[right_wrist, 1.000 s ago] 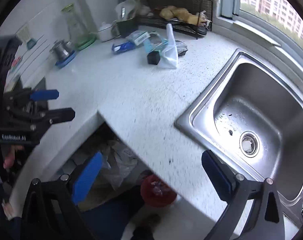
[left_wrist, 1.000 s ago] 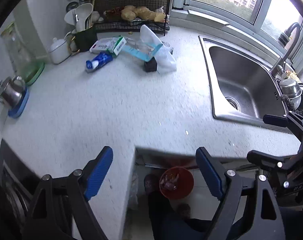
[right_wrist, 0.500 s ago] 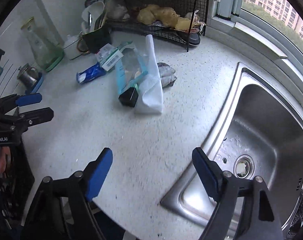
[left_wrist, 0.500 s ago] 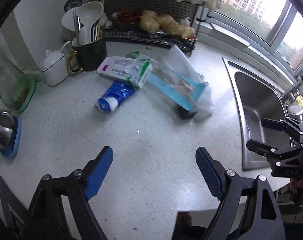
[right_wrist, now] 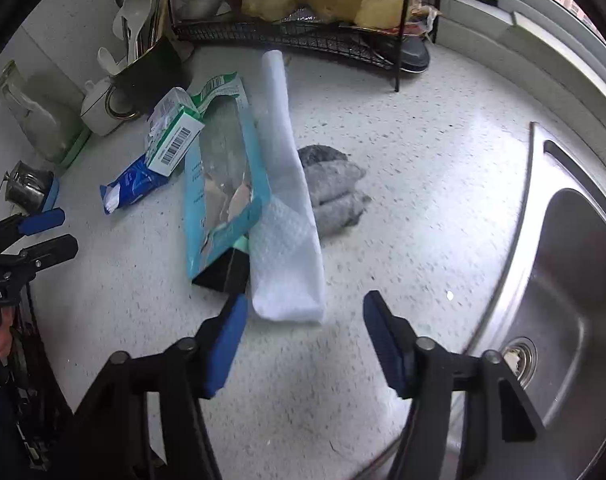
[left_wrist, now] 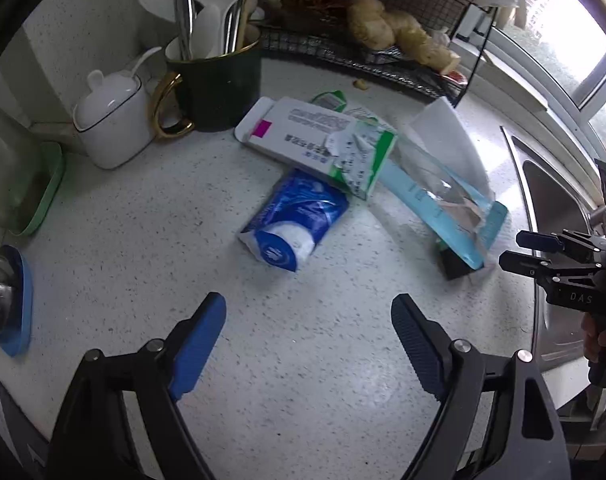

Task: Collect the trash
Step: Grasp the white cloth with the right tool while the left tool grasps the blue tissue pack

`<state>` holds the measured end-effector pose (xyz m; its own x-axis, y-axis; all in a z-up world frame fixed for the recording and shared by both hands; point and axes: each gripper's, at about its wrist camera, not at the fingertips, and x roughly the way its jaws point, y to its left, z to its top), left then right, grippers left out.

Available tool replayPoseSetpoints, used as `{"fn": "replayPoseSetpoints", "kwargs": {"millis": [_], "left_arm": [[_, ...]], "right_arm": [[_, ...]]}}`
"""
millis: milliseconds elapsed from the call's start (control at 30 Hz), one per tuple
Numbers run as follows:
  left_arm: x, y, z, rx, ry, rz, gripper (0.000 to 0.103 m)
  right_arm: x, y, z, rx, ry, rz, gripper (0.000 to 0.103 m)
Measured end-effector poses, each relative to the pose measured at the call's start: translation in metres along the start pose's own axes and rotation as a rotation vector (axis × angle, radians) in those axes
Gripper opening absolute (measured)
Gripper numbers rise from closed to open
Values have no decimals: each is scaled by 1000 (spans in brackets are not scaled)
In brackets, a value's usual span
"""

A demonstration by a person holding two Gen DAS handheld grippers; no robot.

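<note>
Counted on the countertop (left_wrist: 143,216) are one blue packet (left_wrist: 297,220), one white-and-green carton (left_wrist: 319,140), one teal window box (right_wrist: 223,184), one white paper towel (right_wrist: 287,200), one grey cloth (right_wrist: 335,188), one dark utensil mug (left_wrist: 219,88) and one white lidded pot (left_wrist: 111,120).

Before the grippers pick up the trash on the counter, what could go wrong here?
1. The right gripper is closing with nothing between its jaws; it may shut short of the white paper towel.
2. The green-and-white box rests on the blue packet; lifting the packet could drag the box along.
3. The dark mug of utensils stands near the box, so a wide reach there might knock it.
</note>
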<state>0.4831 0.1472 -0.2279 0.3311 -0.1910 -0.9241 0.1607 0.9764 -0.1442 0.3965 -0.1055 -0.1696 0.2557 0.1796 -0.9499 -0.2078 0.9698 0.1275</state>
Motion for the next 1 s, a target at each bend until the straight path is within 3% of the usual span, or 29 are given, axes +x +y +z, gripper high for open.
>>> {"fn": "replayPoseSetpoints", "kwargs": {"millis": [167,300,433,533,1000], "left_arm": [[8,9,6,14,16,8,83],[11,14,8,13,22,4,83],[16,15,10,43,29,7,83],[20,13,15,80,27,16,83],[49,-4,46,238,74,-11,83]], "right_arm": [[19,-3,14,-4,34,20,43],[27,0,19,-20,44,37,22],[32,9,23,-57,42,28,16],[33,11,25,-65,35,20,6],[-32,26,13,-88,-56,-4,3]]}}
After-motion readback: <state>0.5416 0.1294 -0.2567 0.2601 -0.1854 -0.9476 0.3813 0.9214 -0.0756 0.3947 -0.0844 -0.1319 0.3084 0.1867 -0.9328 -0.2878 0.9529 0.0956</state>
